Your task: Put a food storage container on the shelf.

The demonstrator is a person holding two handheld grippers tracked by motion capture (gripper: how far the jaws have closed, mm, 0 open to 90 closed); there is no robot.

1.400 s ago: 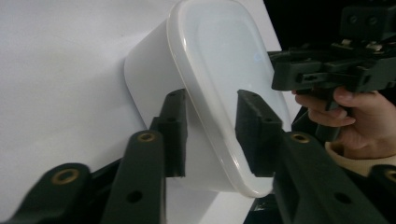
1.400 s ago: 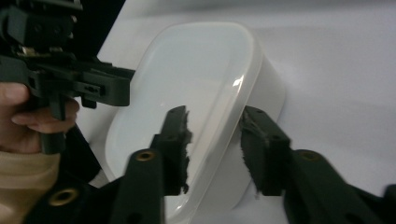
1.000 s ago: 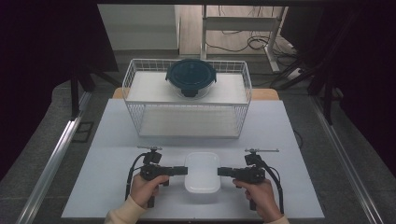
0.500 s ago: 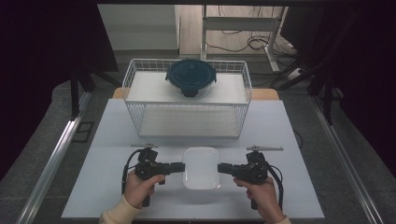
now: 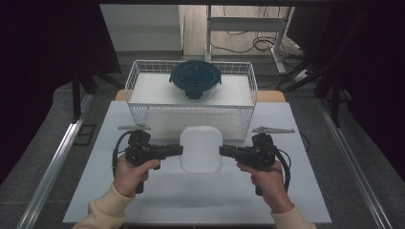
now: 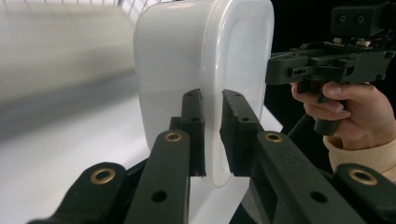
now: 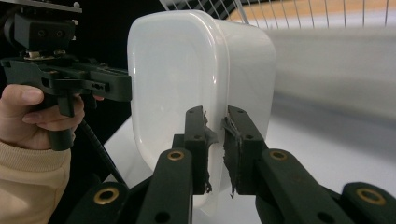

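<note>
A white rounded-rectangular lidded container [image 5: 201, 149] hangs above the white table [image 5: 157, 195], in front of the wire basket. My left gripper [image 5: 177, 150] is shut on the rim of its left side. My right gripper [image 5: 223, 151] is shut on the rim of its right side. In the left gripper view the jaws [image 6: 212, 100] pinch the container's [image 6: 187, 60] lid edge, with the right gripper [image 6: 275, 72] on the far side. In the right gripper view the worn pads [image 7: 215, 116] pinch the same edge of the container [image 7: 187, 70], and the left gripper [image 7: 123, 88] holds the opposite side.
A white wire basket [image 5: 143, 81] stands at the back of the table with a dark blue round lidded bowl [image 5: 195, 78] inside it. Dark curtains flank both sides. Metal rails run along the floor left and right of the table.
Both hands have risen together with the white container held between them. It has left the table and now sits closer to the basket's front in the high view.
</note>
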